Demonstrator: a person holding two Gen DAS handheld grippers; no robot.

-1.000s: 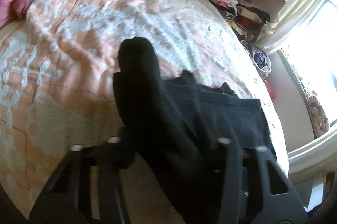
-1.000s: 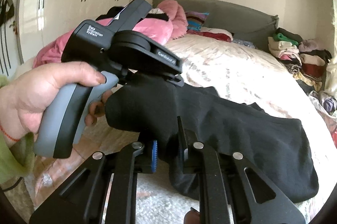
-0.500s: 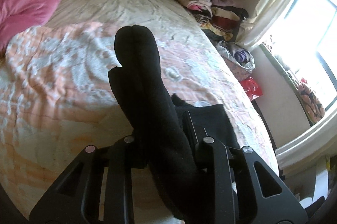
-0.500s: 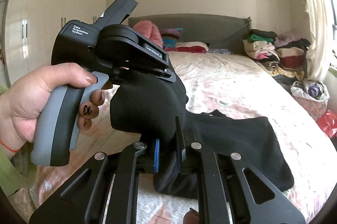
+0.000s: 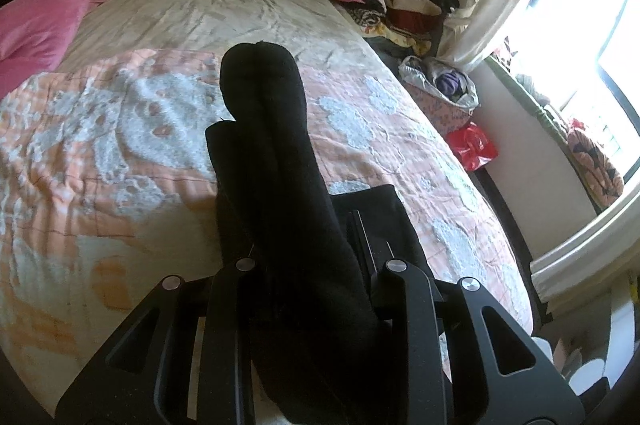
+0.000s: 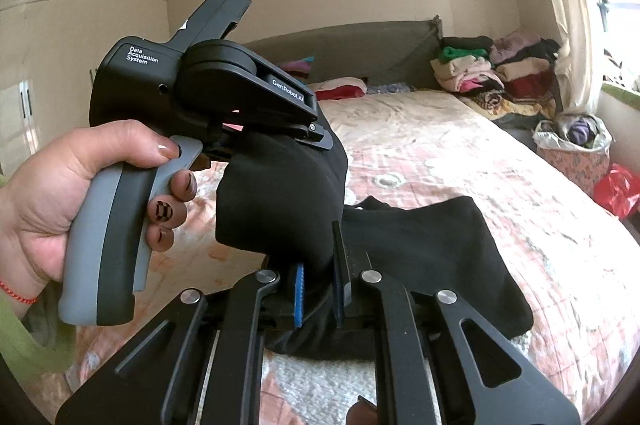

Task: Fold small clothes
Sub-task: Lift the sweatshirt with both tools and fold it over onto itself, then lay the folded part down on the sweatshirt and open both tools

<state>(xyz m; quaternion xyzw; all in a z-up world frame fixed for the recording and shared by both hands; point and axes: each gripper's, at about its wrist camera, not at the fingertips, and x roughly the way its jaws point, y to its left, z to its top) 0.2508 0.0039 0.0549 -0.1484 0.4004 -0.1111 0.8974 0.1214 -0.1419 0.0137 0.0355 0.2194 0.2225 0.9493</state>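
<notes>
Holding one long black knit sock (image 5: 276, 161) up above the peach and white quilted bed (image 5: 100, 153), we pinch it at both ends so it hangs straight for folding. Our left gripper (image 5: 316, 265) has its fingers squeezing the sock. Our right gripper (image 6: 320, 289) presses its blue-padded fingers (image 6: 298, 295) tight on the sock's other end. White words on the left gripper read "Data Acquisition System" and "GenRobot.AI".

Left gripper (image 6: 320, 141) fingers clamped; right gripper (image 6: 320, 289) fingers pinched shut
</notes>
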